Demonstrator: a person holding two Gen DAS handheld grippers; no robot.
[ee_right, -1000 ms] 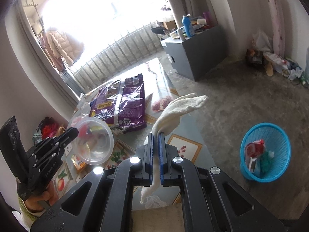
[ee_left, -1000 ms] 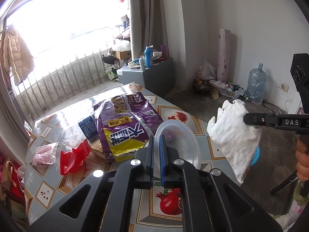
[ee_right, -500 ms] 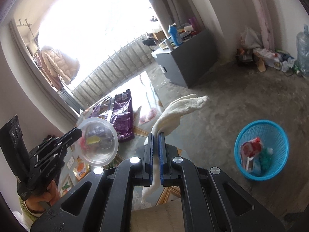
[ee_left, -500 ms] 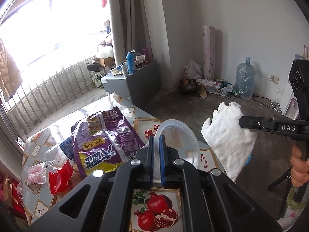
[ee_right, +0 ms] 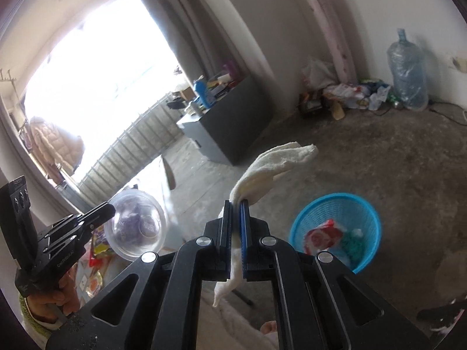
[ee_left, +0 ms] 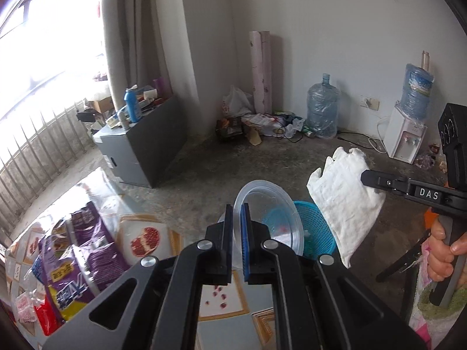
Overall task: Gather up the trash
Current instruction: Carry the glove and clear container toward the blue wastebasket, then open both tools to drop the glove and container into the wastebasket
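My left gripper [ee_left: 237, 214] is shut on the rim of a clear plastic bowl [ee_left: 270, 213] and holds it in the air past the table edge. The bowl [ee_right: 135, 229] and left gripper [ee_right: 109, 207] also show in the right wrist view. My right gripper [ee_right: 236, 208] is shut on a white cloth [ee_right: 274, 164], which hangs in the air. The cloth [ee_left: 346, 198] also shows in the left wrist view, held by the right gripper [ee_left: 364, 176]. A blue mesh waste basket [ee_right: 335, 227] stands on the floor with red and green trash inside. It shows behind the bowl in the left wrist view [ee_left: 316, 230].
A table [ee_left: 146, 234] with a pomegranate-print cover holds a purple bag [ee_left: 84, 259] and a red wrapper [ee_left: 43, 318]. A grey cabinet [ee_left: 146, 148], water jugs [ee_left: 322, 110], a dispenser [ee_left: 404, 137] and floor clutter [ee_left: 262, 124] line the walls.
Both grippers have swung right, away from the table and toward the floor. The blue basket now appears behind the bowl in the left view and larger in the right view.
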